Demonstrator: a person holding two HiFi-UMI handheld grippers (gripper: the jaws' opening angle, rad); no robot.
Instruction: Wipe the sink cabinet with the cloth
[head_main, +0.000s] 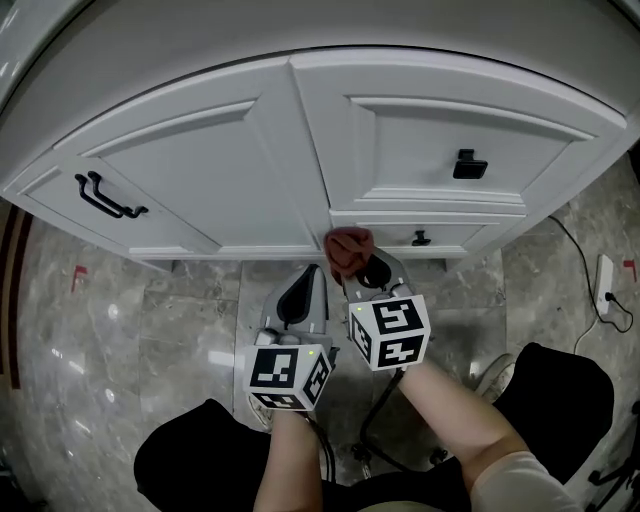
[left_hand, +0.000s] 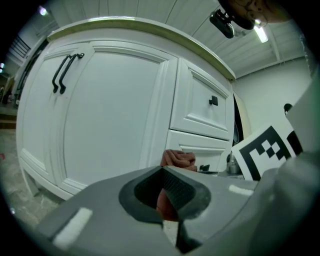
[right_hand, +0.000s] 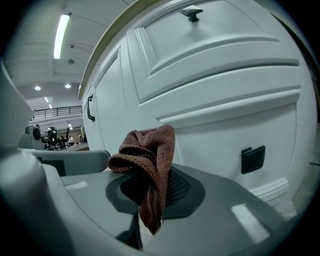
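Observation:
The white sink cabinet (head_main: 200, 160) fills the top of the head view, with a door at left and drawers at right. My right gripper (head_main: 362, 272) is shut on a bunched reddish-brown cloth (head_main: 348, 250). The cloth is held up by the lower drawer's left corner; whether it touches the cabinet I cannot tell. In the right gripper view the cloth (right_hand: 150, 155) hangs out over the closed jaws of the right gripper (right_hand: 150, 192), with the drawer front (right_hand: 215, 75) just behind. My left gripper (head_main: 300, 298) sits just left of it, shut and empty. The left gripper view shows the cloth (left_hand: 178, 158) beyond the left gripper (left_hand: 162, 195).
Black bar handles (head_main: 108, 197) sit on the left door, a black pull (head_main: 468, 165) on the upper drawer and a smaller one (head_main: 421, 238) on the lower drawer. The floor is grey marble tile (head_main: 150, 330). A white power strip (head_main: 604, 280) with its cable lies at right. The person's knees frame the bottom.

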